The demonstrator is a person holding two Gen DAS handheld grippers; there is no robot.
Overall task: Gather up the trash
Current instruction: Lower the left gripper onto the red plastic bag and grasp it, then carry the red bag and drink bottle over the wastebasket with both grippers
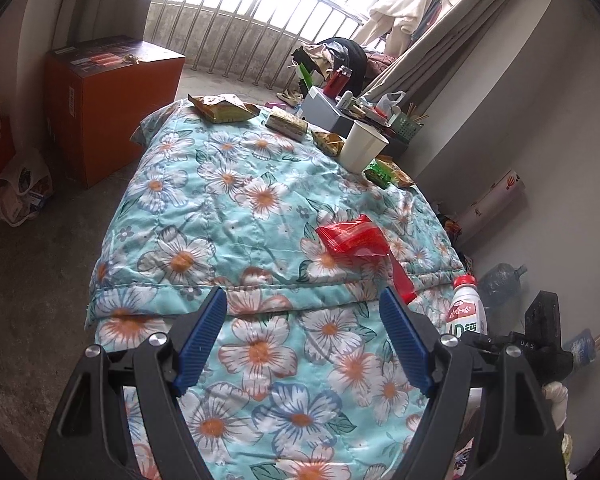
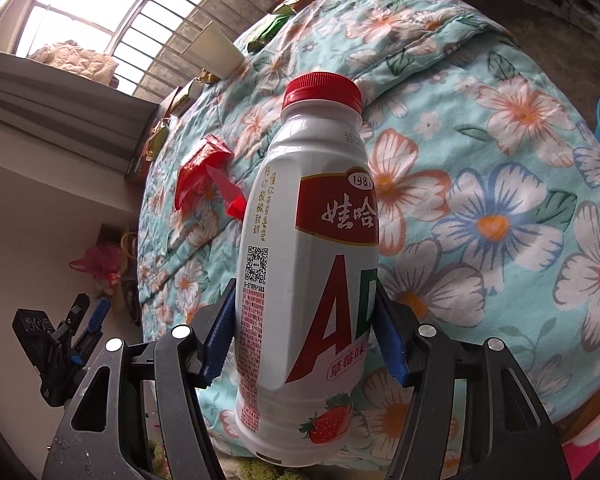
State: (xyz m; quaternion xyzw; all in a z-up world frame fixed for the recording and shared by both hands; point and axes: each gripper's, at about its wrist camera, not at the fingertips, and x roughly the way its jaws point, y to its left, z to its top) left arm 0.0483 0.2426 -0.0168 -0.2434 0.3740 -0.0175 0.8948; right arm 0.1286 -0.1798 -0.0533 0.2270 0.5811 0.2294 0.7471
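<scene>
Wrappers, perhaps five, one cup [image 1: 362, 145]; right tongs [image 2: 306, 330] clamp one bottle [image 2: 312, 264], left tongs [image 1: 302, 312] gape.

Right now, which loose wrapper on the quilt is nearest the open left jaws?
The red plastic wrapper, lying alone mid-quilt ahead of the left gripper. The gold and green snack packets all sit farther off, around the paper cup.

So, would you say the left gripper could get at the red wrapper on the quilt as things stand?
Probably yes: the left gripper is open and holds nothing, and only bare quilt lies between it and the red wrapper.
</scene>
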